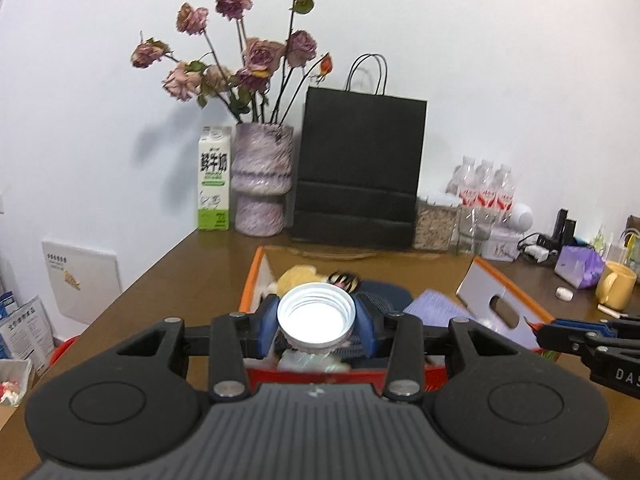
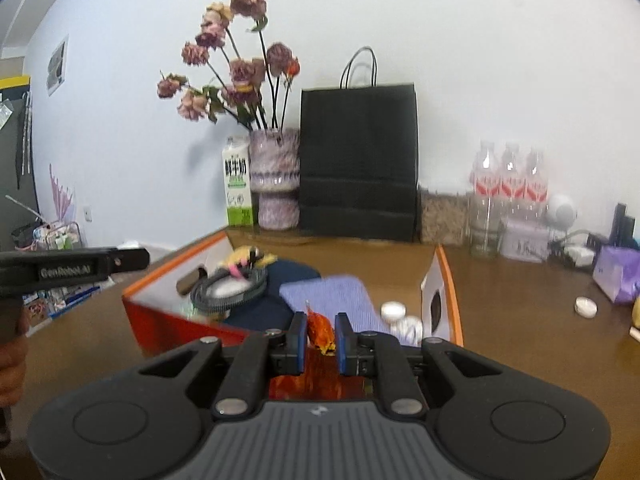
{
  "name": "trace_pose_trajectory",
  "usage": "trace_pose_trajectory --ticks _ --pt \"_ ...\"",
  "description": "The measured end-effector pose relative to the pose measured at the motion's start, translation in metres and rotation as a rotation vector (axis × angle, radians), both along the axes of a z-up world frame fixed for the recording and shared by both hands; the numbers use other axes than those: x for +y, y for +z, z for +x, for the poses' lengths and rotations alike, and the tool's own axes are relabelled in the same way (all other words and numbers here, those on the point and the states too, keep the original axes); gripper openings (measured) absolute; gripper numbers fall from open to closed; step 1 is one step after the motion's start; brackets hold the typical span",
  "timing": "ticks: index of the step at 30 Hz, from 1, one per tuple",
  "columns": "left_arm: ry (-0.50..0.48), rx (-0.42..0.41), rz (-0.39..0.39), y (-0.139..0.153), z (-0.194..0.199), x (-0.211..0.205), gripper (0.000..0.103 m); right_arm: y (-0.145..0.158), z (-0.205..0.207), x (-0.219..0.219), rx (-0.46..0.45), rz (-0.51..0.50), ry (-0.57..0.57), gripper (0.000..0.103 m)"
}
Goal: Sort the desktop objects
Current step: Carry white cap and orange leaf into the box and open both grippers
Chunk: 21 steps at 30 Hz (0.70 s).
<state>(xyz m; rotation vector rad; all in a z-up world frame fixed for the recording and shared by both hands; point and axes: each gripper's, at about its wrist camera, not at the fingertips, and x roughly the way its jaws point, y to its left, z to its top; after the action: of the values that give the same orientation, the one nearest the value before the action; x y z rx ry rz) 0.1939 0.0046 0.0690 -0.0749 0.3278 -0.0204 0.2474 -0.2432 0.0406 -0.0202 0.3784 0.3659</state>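
Observation:
In the left wrist view my left gripper [image 1: 317, 322] is shut on a white threaded cap [image 1: 316, 300], its open side toward the camera, held above the orange storage box [image 1: 250, 280]. In the right wrist view my right gripper [image 2: 321, 324] is shut on a small orange-red wrapped sweet [image 2: 320, 336], also over the orange box [image 2: 160, 314]. Inside the box lie a navy cloth [image 2: 292, 272], a purple cloth [image 2: 332, 292], a round grey-rimmed object [image 2: 228, 290], a yellow plush [image 2: 244, 256] and white caps [image 2: 394, 312]. Each gripper shows at the edge of the other's view.
Along the wall stand a milk carton [image 1: 215, 178], a vase of dried roses [image 1: 262, 184], a black paper bag [image 1: 358, 172] and bottled water [image 1: 484, 188]. To the right on the brown table are a yellow mug [image 1: 616, 284], a purple pack [image 1: 580, 266] and a small white disc [image 2: 586, 306].

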Motion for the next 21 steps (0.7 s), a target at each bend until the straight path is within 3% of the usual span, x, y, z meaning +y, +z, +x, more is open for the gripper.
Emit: trace_pose_trajectory --ticks 8,12,16,21 --pt "-0.013 -0.026 -0.024 0.010 0.041 -0.019 0.041 0.026 0.042 0.008 -0.061 0.024 -0.013 0.013" --pt "-0.011 -0.038 0.006 0.014 0.075 -0.033 0.041 0.031 0.077 0.007 -0.070 0.047 -0.037 0.013" --pt "0.014 -0.032 -0.003 -0.005 0.102 -0.037 0.041 0.011 0.109 -0.007 -0.050 0.133 -0.096 0.013" --pt "0.016 0.041 0.030 -0.028 0.123 -0.035 0.041 -0.017 0.131 -0.013 0.033 0.101 -0.117 0.013"
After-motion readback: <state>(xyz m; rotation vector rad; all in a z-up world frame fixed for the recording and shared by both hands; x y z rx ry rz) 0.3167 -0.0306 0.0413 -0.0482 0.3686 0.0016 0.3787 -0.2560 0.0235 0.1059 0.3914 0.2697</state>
